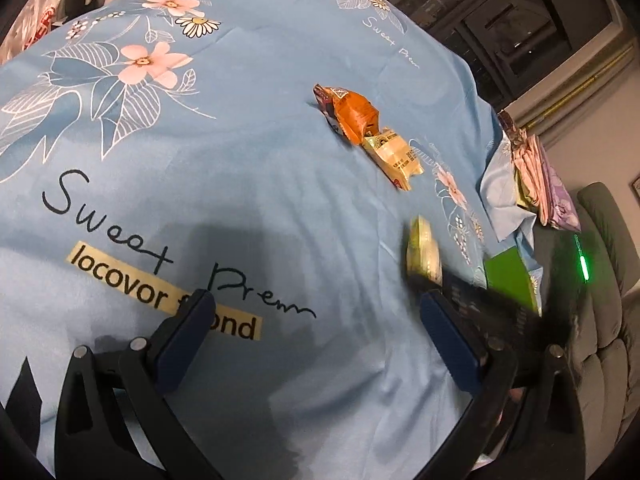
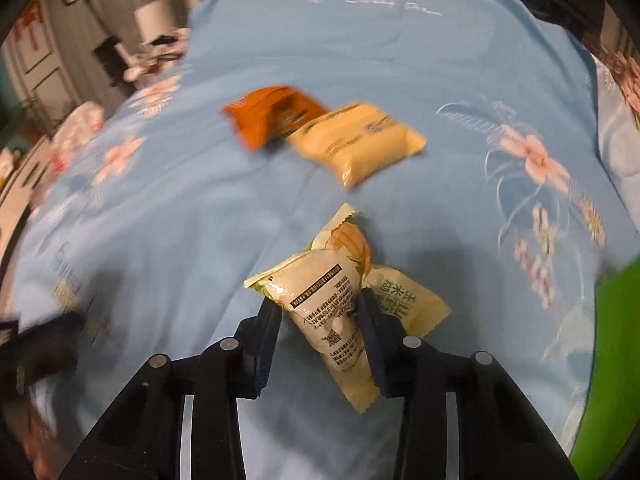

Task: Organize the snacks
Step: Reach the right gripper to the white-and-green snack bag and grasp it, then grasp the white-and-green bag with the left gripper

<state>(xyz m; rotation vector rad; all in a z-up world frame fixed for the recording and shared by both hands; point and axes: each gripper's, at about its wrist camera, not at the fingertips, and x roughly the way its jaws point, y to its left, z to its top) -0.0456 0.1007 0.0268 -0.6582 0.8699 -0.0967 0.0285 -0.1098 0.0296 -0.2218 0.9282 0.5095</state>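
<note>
snack packet point(image 2: 332, 312) sits pinched in the right tool point(image 2: 320, 304); left tool point(image 1: 316, 312) gapes wide, holding nothing.

A bed under a blue floral sheet point(image 1: 260, 80) carries an orange snack packet point(image 2: 272, 116) touching a yellow one point(image 2: 360, 140).

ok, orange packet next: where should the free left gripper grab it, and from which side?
Probably the far, free end of the orange packet. Its near end touches or overlaps the cream packet, so a grip there risks catching both. Bring the open left gripper down from above, jaws across the packet's short width; it lies flat on the blue sheet, so a level approach finds little to pinch.
</note>
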